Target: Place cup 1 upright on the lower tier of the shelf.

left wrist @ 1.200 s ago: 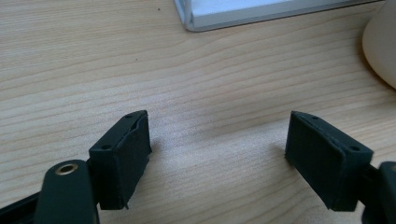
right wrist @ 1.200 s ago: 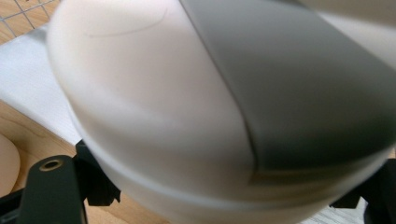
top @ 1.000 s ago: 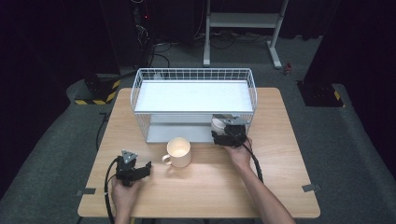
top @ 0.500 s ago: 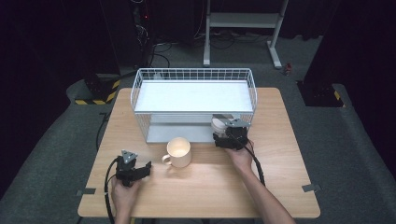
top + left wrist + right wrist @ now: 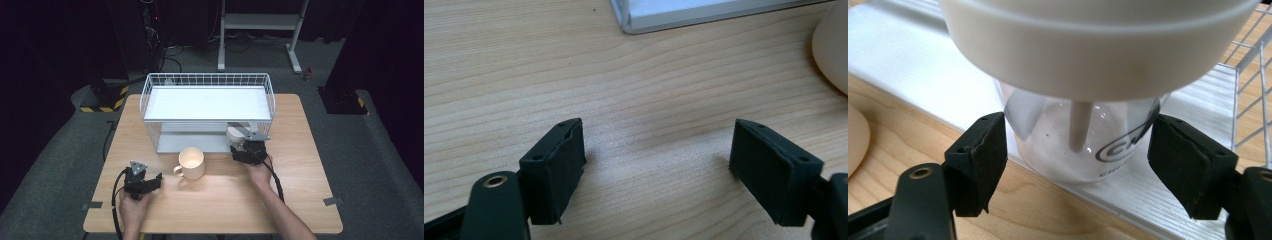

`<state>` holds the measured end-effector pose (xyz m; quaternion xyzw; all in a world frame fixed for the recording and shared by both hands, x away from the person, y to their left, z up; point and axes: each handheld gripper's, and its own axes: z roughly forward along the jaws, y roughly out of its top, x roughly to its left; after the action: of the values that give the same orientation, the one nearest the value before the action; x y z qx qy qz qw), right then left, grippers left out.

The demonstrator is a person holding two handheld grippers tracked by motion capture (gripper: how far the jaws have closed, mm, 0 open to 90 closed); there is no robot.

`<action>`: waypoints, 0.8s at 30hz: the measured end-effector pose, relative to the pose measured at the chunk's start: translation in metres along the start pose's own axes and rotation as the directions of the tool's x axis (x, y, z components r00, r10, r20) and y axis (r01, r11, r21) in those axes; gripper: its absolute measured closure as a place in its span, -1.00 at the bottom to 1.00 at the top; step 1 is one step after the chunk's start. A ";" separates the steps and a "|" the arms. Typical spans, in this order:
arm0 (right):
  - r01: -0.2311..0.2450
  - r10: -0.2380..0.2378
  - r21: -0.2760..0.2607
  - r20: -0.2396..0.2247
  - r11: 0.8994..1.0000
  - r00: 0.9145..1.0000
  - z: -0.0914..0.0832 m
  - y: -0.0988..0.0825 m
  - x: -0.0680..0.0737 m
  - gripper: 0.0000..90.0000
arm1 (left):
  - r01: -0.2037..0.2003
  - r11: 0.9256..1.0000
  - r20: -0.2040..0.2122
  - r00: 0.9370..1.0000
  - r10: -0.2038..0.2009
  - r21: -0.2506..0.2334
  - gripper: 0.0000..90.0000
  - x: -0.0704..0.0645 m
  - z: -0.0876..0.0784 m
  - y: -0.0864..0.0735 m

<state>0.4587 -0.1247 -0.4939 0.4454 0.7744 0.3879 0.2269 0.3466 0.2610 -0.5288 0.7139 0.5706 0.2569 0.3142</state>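
Note:
A clear container (image 5: 1078,155) with a broad white lid (image 5: 1098,45) stands on the lower shelf of a white wire rack (image 5: 207,76). My right gripper (image 5: 1078,160) reaches in from the table side. Its jaws have just been closing, and both pads now touch the container's sides. In the high view this gripper (image 5: 237,142) sits at the rack's front right, by the container (image 5: 232,134). A cream mug (image 5: 192,162) stands on the table in front of the rack. My left gripper (image 5: 656,165) rests low over bare wood, open, with nothing between its pads. It is left of the mug (image 5: 834,50).
The wire rack has a white top shelf and a lower white base (image 5: 704,12) that ends at the table. The wooden table (image 5: 300,200) has free room along its front. The mug's side (image 5: 855,140) is at the left edge of the right gripper view.
In the high view the right gripper stays at the container by the rack with barely a shift. The left hand and the mug have not moved.

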 end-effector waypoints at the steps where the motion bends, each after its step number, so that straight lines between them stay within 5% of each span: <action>1: -0.007 0.007 0.003 0.006 1.000 1.000 0.000 0.000 0.000 -0.44 | 0.000 1.000 0.000 1.000 0.000 0.000 -0.50 0.000 0.000 0.000; 24: -0.051 0.049 0.016 0.074 0.999 0.996 0.017 0.006 -0.005 -0.03 | 0.000 1.000 -0.001 1.000 0.000 -0.001 -0.50 0.000 0.000 0.000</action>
<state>0.4760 -0.1206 -0.4995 0.4806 0.7576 0.3698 0.2416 0.3466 0.2608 -0.5289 0.7135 0.5706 0.2578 0.3143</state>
